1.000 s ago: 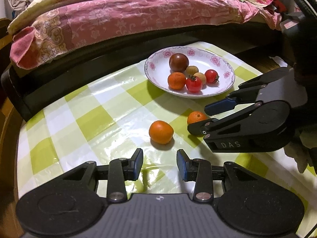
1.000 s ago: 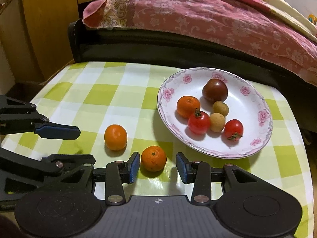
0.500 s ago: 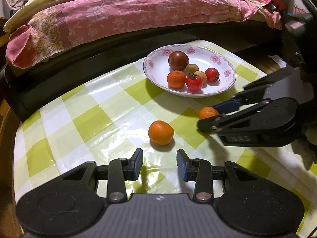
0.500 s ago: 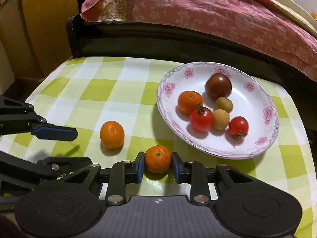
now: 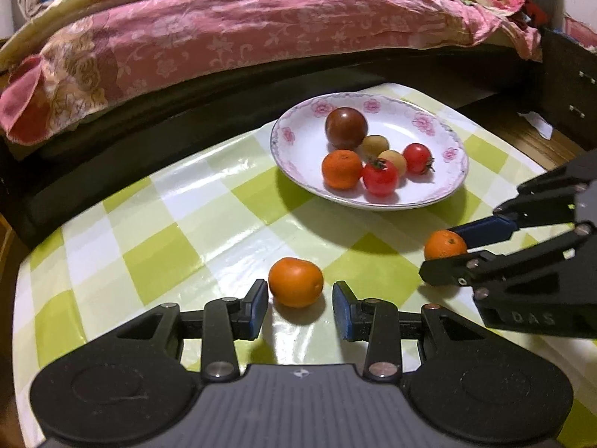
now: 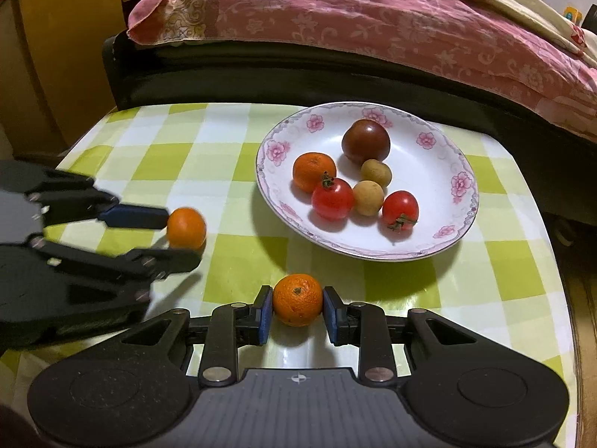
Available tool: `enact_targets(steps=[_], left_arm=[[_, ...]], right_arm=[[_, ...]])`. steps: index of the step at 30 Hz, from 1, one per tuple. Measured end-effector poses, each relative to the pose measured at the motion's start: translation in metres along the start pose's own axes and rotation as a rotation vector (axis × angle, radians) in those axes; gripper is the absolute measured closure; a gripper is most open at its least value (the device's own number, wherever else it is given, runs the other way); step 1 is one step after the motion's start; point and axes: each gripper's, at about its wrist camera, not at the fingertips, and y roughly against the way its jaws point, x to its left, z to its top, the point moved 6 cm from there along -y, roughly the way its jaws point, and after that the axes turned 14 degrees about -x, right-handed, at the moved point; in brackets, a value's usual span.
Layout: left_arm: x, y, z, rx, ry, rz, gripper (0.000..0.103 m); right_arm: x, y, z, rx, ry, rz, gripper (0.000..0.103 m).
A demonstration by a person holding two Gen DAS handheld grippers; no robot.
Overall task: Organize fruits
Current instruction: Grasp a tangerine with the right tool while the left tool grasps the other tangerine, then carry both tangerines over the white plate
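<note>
My right tongs point(image 6: 297, 311) pinch a small round orange mandarin point(image 6: 297, 299) on the checkered surface point(image 6: 224, 149); my left tongs point(image 5: 300, 305) spread around a smoother orange fruit point(image 5: 295, 281).

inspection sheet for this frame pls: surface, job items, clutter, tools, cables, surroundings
Surface: green-and-white checked glossy tablecloth over a small table.
Job's things: white floral-rimmed ceramic plate holds one dark maroon tomato, one orange mandarin, two red cherry tomatoes, two small tan round fruits. Two loose mandarins lie on the cloth.
Clutter: nothing seen.
Grippers: right tool shut on the near mandarin, pads touching both sides. Left tool open, fingers either side of the other loose mandarin, not touching.
Cables: nothing seen.
Surroundings: pink floral quilt on a dark-framed bed behind; yellow wooden cabinet at left.
</note>
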Motion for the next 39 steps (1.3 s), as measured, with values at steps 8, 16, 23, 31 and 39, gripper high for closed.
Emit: enact_targets(steps=[8,16,23,31,39], left_arm=[[0.002,-0.008,0.001,-0.007,0.009,0.009,0.059],[-0.001,-0.006,0.001,-0.011,-0.011,-0.002,0.063],[-0.008,0.008,0.001,-0.006,-0.023,-0.039,0.063],[-0.027,0.028,-0.011,0.021,-0.088,-0.112,0.063],[-0.036,0.038,-0.024,0.042,-0.115,-0.139,0.063]], right_arm=[[0.000,-0.003,0.000,0.009,0.011,-0.006,0.079],[-0.001,-0.003,0.001,0.010,0.020,-0.024,0.079],[0.001,0.000,0.000,0.019,0.046,-0.051,0.079],[0.001,0.011,-0.007,0.043,0.060,-0.089,0.079],[0.002,0.030,-0.025,0.083,0.044,-0.123,0.079]])
